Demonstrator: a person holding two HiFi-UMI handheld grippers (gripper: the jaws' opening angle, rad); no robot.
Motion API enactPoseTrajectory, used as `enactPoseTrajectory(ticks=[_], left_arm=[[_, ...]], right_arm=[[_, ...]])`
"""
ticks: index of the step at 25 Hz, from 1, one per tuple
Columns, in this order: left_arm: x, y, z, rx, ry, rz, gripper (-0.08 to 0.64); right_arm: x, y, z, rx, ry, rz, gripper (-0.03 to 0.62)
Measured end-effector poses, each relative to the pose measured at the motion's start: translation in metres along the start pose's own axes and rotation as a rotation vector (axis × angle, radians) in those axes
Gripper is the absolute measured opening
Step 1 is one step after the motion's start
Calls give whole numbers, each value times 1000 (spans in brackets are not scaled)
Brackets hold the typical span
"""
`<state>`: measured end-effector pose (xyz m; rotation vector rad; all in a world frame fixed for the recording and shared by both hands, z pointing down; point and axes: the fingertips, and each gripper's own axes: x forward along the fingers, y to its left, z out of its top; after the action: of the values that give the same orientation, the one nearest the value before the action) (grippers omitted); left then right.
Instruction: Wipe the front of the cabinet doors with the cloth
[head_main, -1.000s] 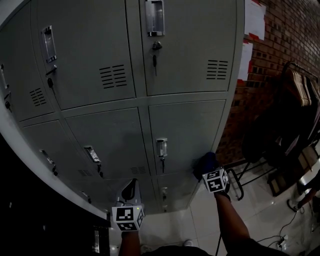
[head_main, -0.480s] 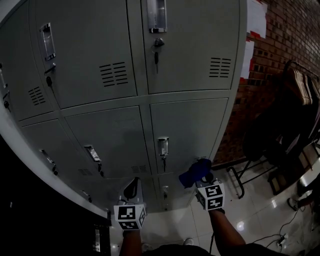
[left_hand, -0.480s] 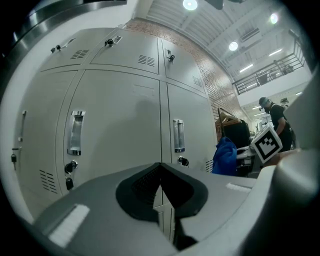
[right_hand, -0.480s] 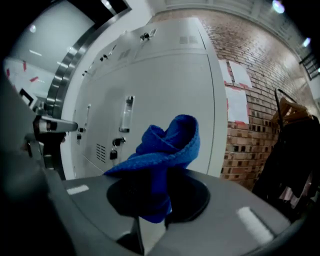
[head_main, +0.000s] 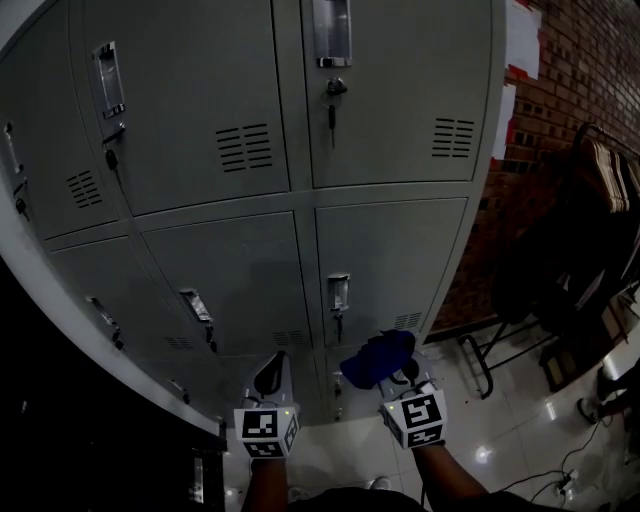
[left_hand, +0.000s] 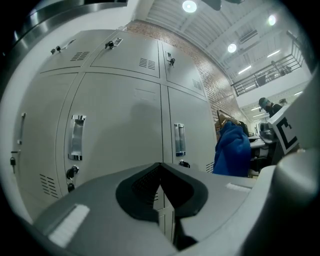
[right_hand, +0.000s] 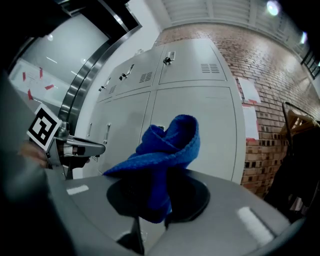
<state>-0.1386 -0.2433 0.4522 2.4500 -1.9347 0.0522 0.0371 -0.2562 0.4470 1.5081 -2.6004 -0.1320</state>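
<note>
Right gripper (head_main: 398, 380) low, jaws on cloth (head_main: 372, 358)

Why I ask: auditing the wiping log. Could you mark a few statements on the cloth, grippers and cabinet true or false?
1. The right gripper grips a blue cloth. True.
2. The left gripper holds a sponge. False: its jaws are shut on nothing.
3. The cloth is spread flat. False: it is bunched up.
4. A key hangs from a lock on the cabinet. True.
5. One cabinet door stands open. False: all visible doors are shut.
</note>
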Motion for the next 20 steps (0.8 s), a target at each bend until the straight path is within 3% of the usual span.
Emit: enactPoseTrajectory(ticks=[9,20], left_arm=[[-3,-3,4,9,-5,-18,17],[-7,-6,9,13,-17,-25,17]], right_arm=[[-1,-1,7,40,-21,-64,69],[1,4,14,38,-40,-53,69]])
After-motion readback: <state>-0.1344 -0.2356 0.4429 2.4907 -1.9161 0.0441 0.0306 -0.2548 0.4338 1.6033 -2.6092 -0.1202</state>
